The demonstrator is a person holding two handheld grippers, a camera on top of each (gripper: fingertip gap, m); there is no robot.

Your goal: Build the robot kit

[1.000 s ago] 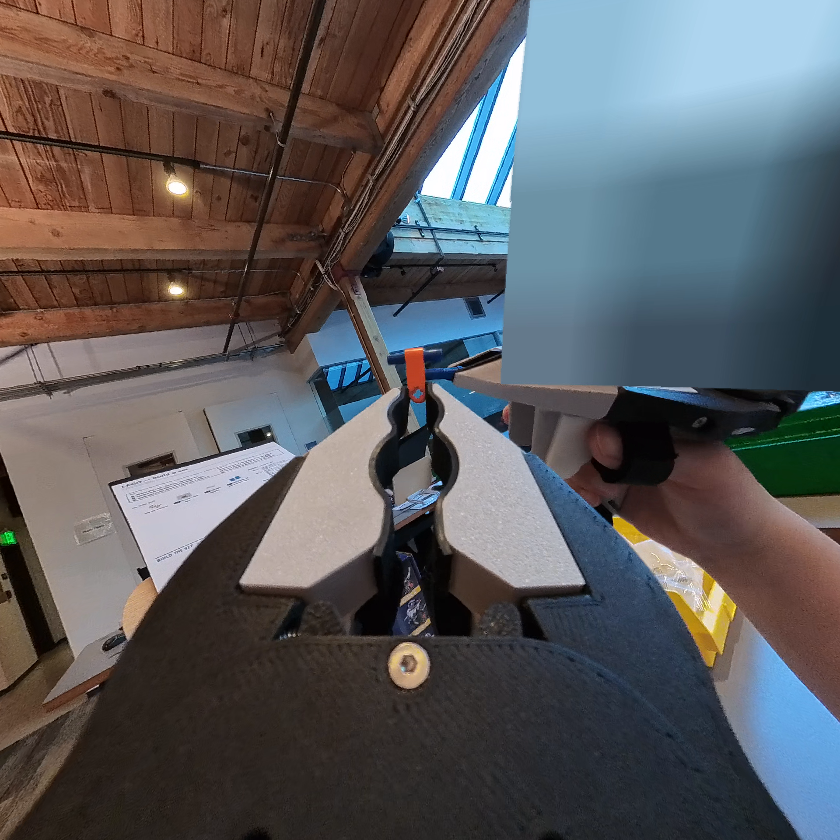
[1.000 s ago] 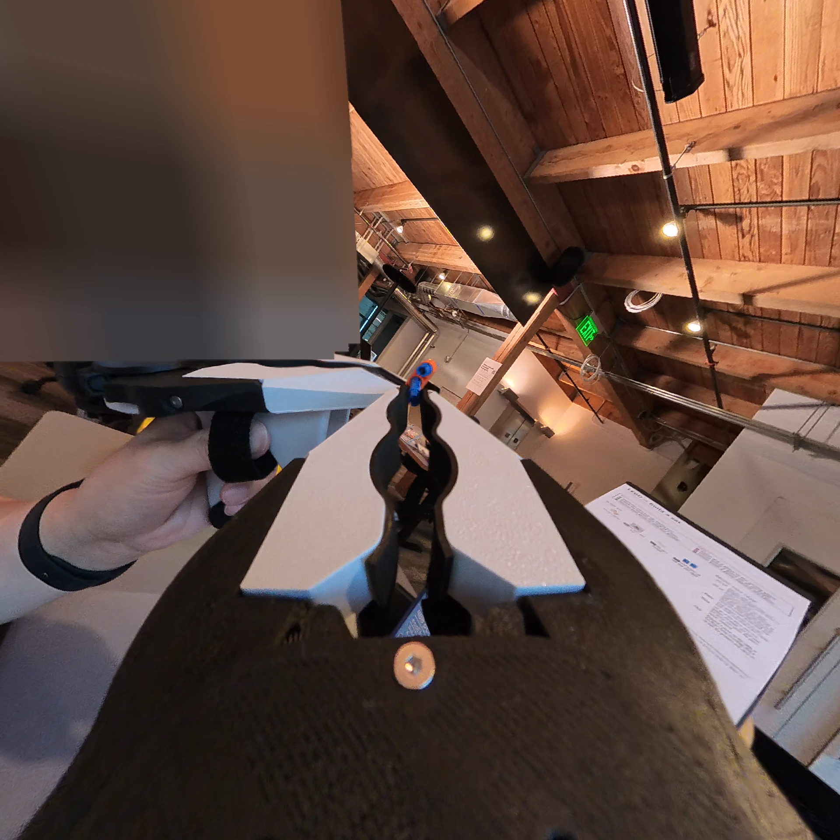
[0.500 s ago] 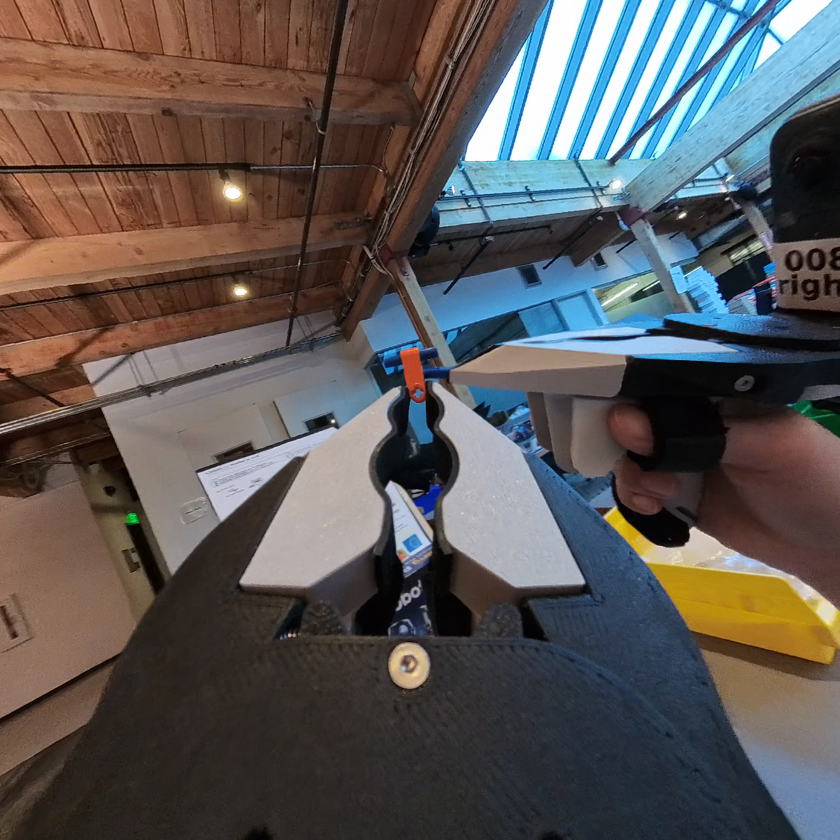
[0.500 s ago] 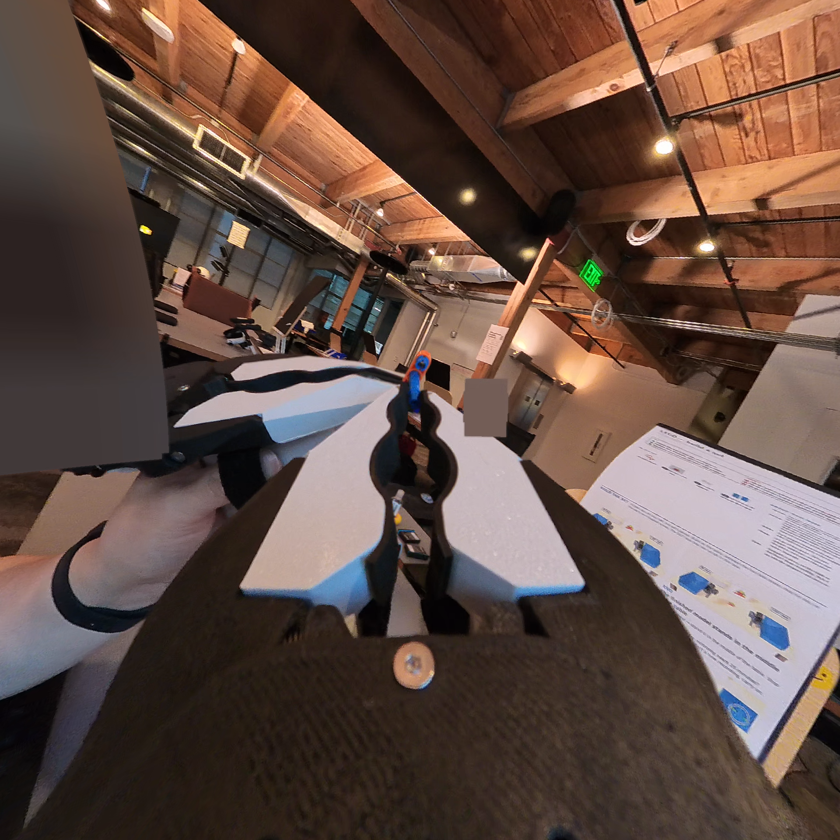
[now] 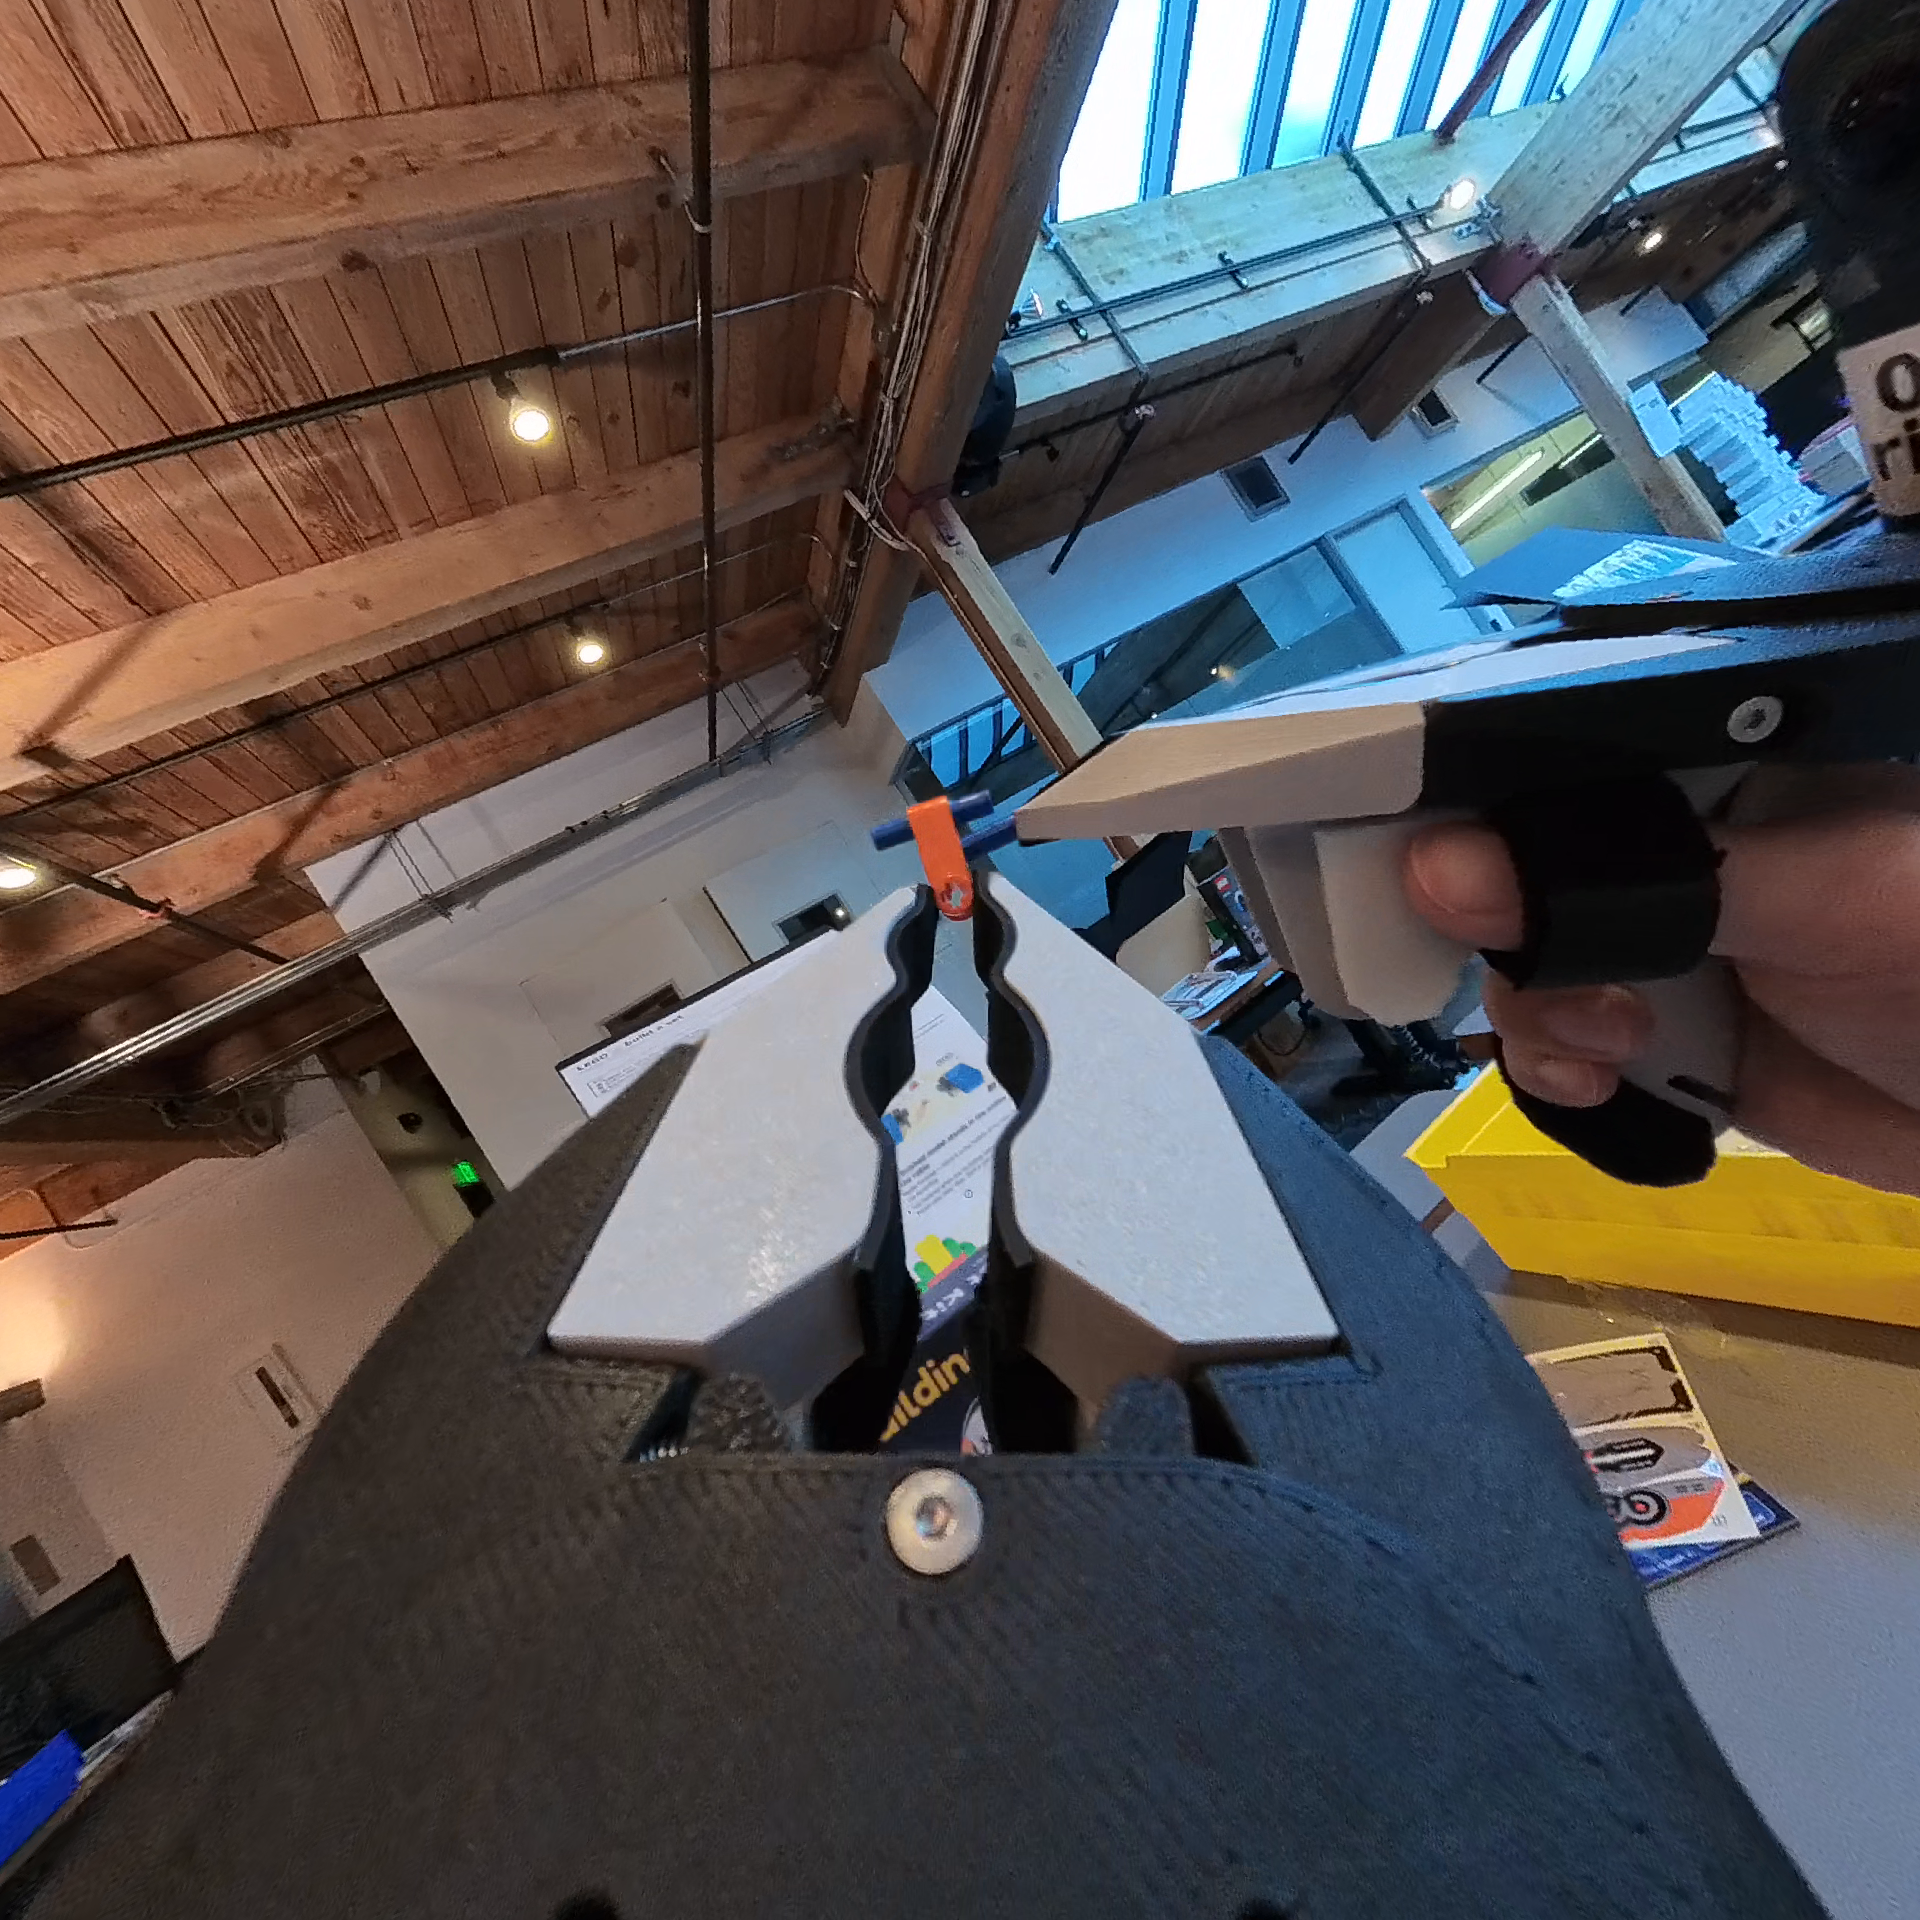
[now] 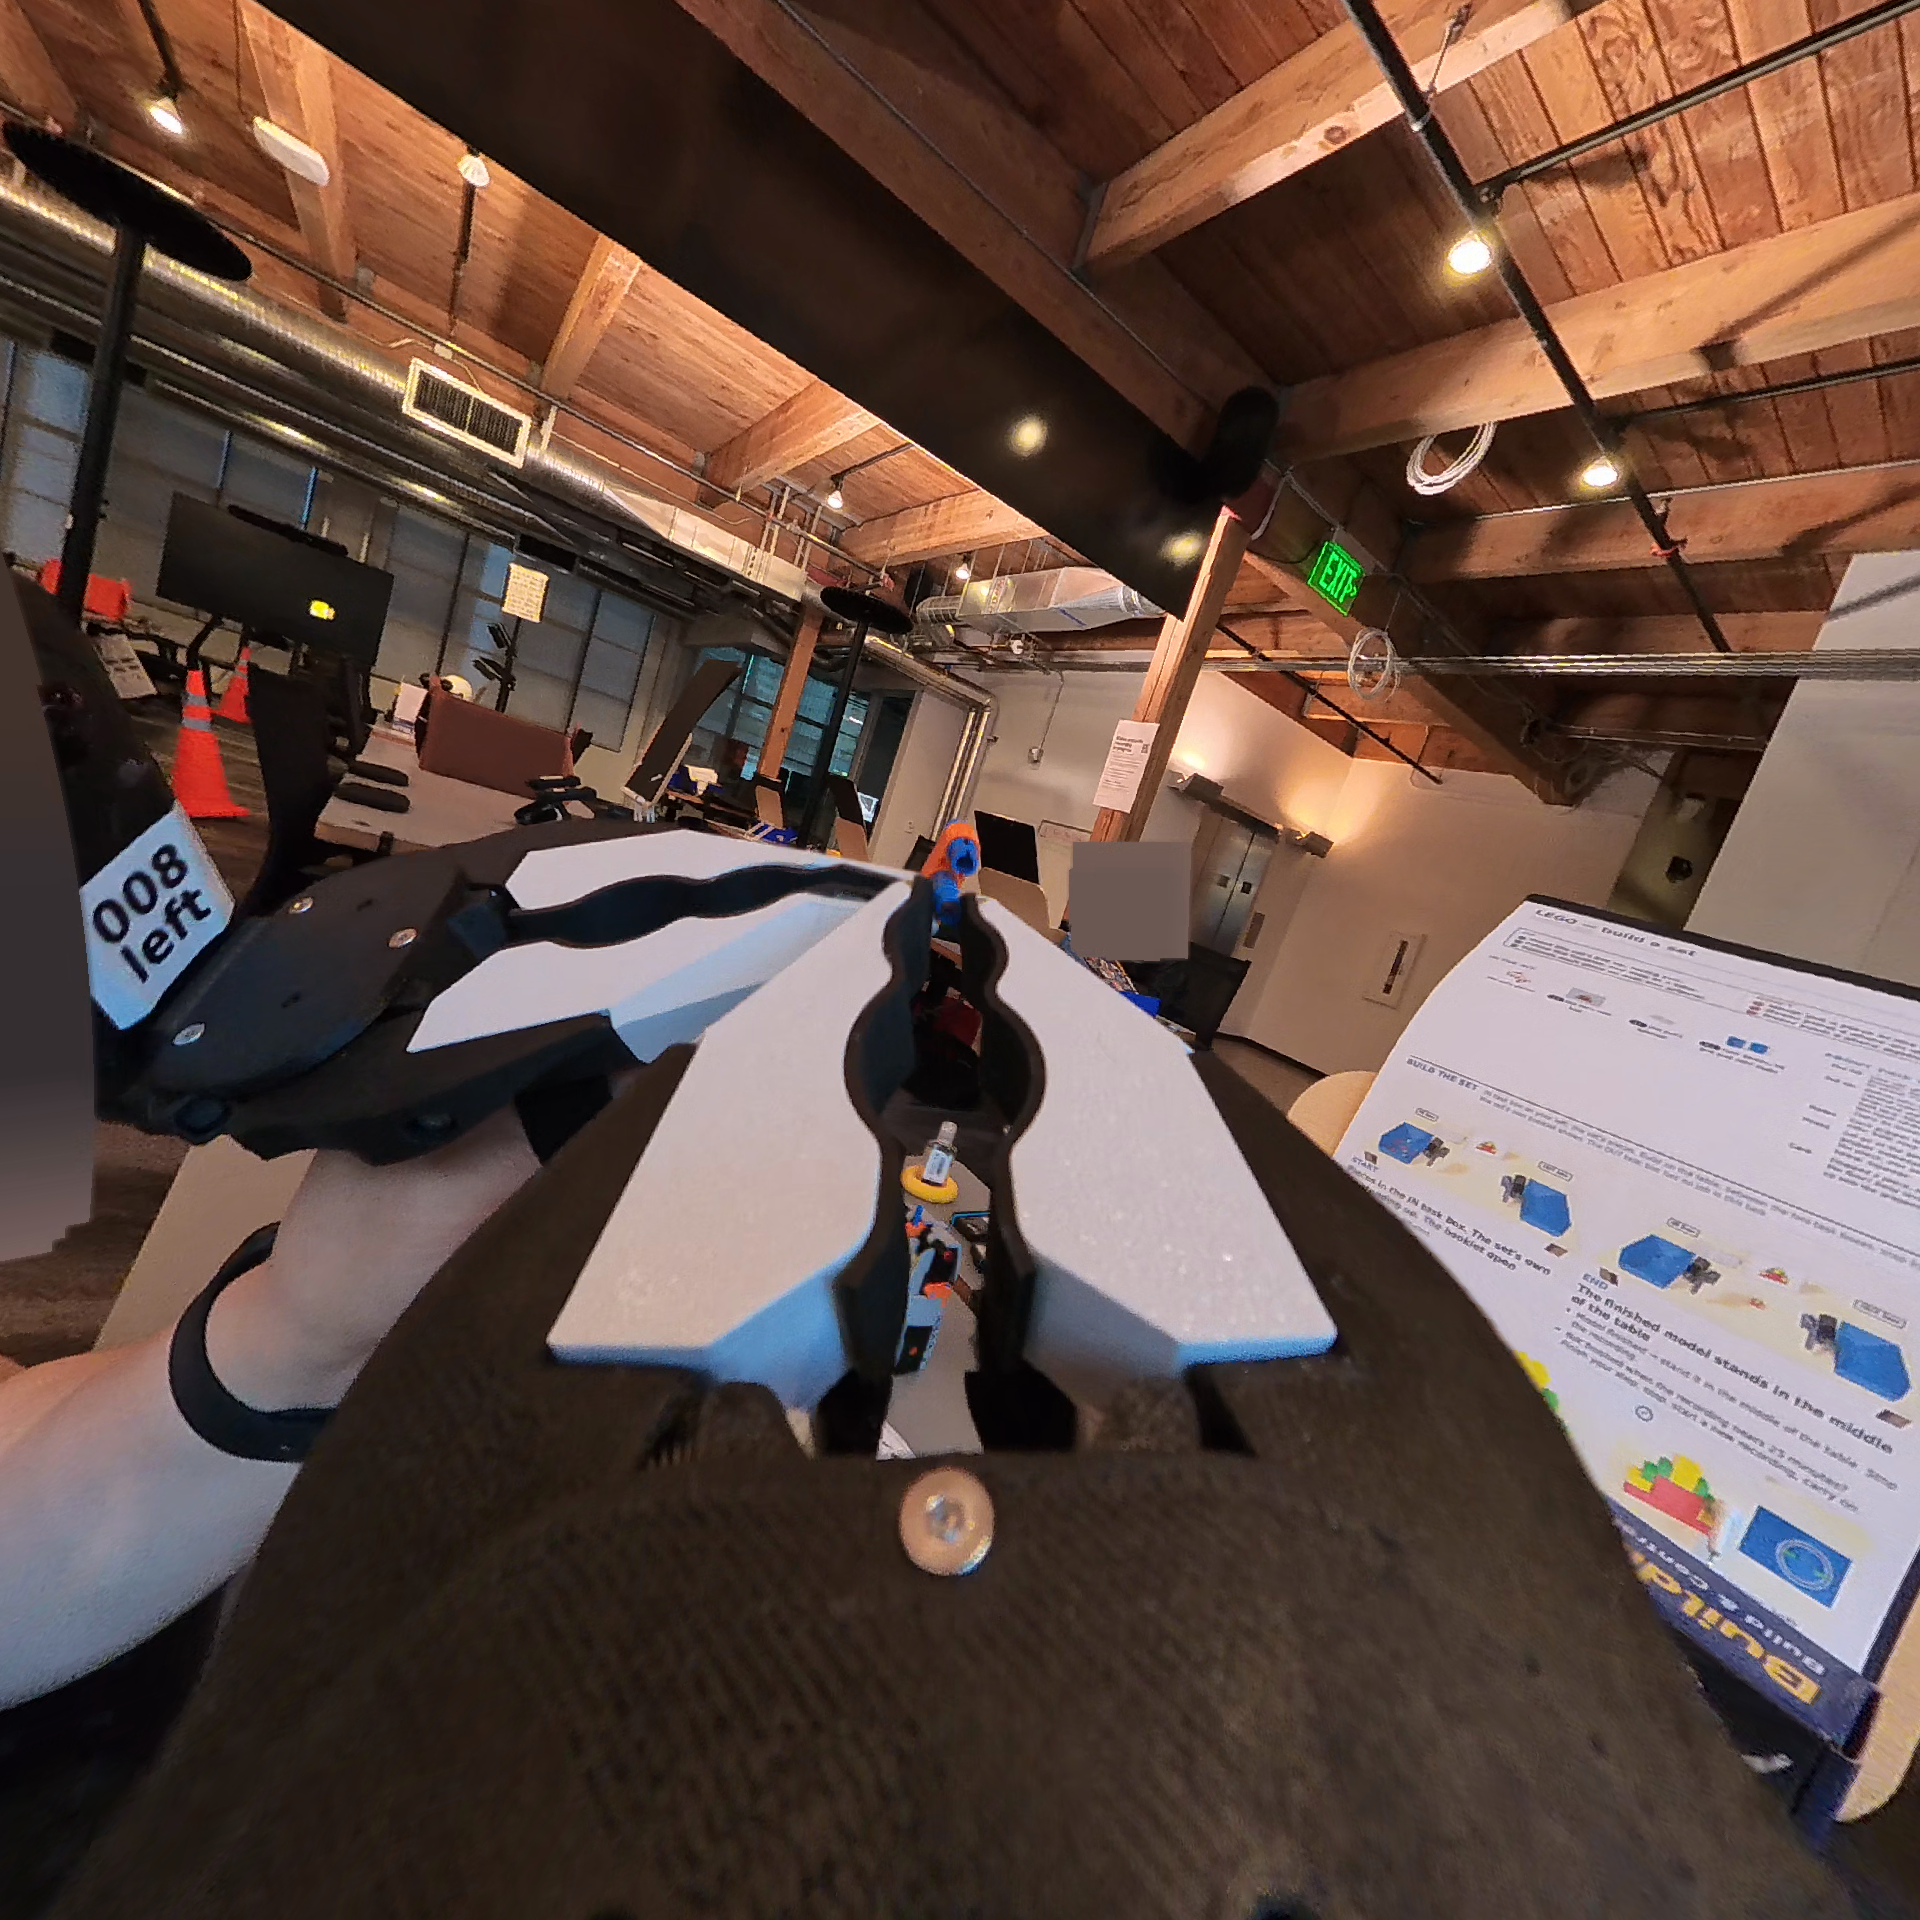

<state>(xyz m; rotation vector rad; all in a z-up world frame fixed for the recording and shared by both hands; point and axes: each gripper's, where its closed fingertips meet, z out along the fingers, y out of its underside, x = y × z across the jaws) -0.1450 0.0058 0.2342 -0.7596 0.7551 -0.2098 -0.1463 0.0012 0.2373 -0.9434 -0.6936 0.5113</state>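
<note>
Orange connector point(image 5: 943, 858) sits pinched at the very tips of the left gripper point(image 5: 954, 900), threaded on a blue axle point(image 5: 940, 831) whose other end the right gripper point(image 6: 943, 902) clamps from the side, above a yellow bin point(image 5: 1683, 1236).

The pale counter point(image 5: 1766, 1714) carries a yellow bin point(image 5: 1683, 1236) along its far edge and a printed sticker sheet point(image 5: 1652, 1465) lying flat nearby.
</note>
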